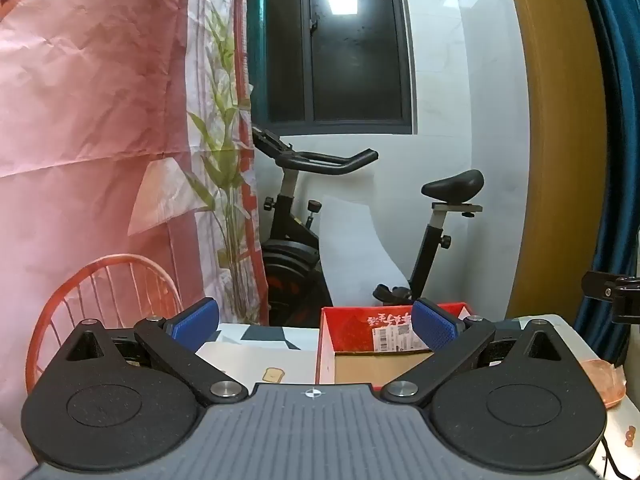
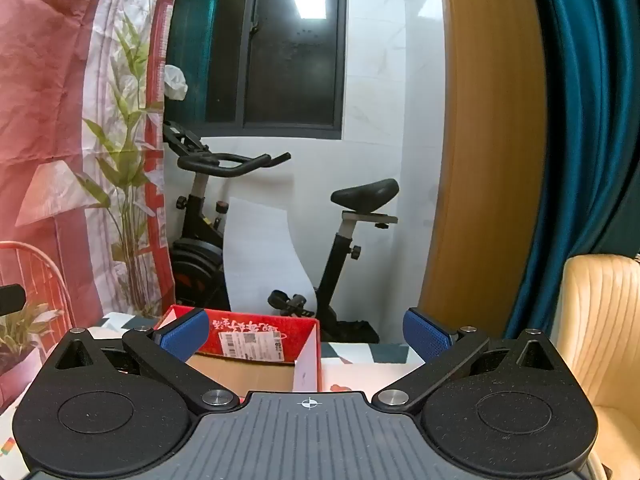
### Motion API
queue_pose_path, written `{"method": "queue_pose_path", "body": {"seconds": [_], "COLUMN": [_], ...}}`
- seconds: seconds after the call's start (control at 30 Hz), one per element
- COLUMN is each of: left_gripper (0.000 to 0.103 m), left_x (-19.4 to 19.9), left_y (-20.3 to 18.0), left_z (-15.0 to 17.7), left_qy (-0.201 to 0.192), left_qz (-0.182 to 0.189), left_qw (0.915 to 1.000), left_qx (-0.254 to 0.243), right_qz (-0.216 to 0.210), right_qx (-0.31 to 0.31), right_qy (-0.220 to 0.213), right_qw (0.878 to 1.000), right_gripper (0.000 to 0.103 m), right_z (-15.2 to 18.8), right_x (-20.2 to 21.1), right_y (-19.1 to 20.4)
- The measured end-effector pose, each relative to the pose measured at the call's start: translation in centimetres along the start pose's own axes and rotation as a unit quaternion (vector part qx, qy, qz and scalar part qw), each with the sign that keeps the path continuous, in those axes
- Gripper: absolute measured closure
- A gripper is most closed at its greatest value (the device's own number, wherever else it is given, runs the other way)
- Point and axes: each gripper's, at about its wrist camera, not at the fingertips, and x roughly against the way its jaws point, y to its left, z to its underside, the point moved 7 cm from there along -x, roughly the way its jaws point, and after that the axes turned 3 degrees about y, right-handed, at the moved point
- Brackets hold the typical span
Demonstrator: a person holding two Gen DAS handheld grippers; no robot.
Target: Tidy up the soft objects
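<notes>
A red cardboard box [image 1: 360, 326] with a brown inside and a white shipping label stands open at the far side of the table; the right wrist view shows the same red cardboard box [image 2: 256, 340] left of centre. My left gripper [image 1: 316, 326] is open, its blue pads wide apart, nothing between them. My right gripper [image 2: 306, 334] is open too and holds nothing. Both hang over the near part of the table, short of the box. A pinkish soft thing [image 1: 606, 376] lies at the table's right edge; its kind is unclear. No other soft object shows.
The table [image 1: 248, 360] has a white patterned cloth. An exercise bike [image 1: 296, 216] stands behind it under a dark window. An orange wire chair [image 1: 104, 292] is at the left, a cream armchair [image 2: 600, 320] at the right, a blue curtain [image 2: 580, 120] beyond.
</notes>
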Motion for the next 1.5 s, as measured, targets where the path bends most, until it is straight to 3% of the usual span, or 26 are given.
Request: {"method": "queue_pose_path", "body": {"seconds": [1.5], "left_gripper": [0.000], "left_x": [-0.5], "left_y": [0.3], "left_z": [0.0], "left_qy": [0.005], "left_qz": [0.007], "left_qw": [1.0000], "left_qx": [0.003], "right_qz": [-0.003], "right_qx": [0.005], "right_qy": [0.002], "right_qw": [1.000], "right_gripper": [0.000], "right_z": [-0.2], "right_x": [0.1], "right_y": [0.1]}}
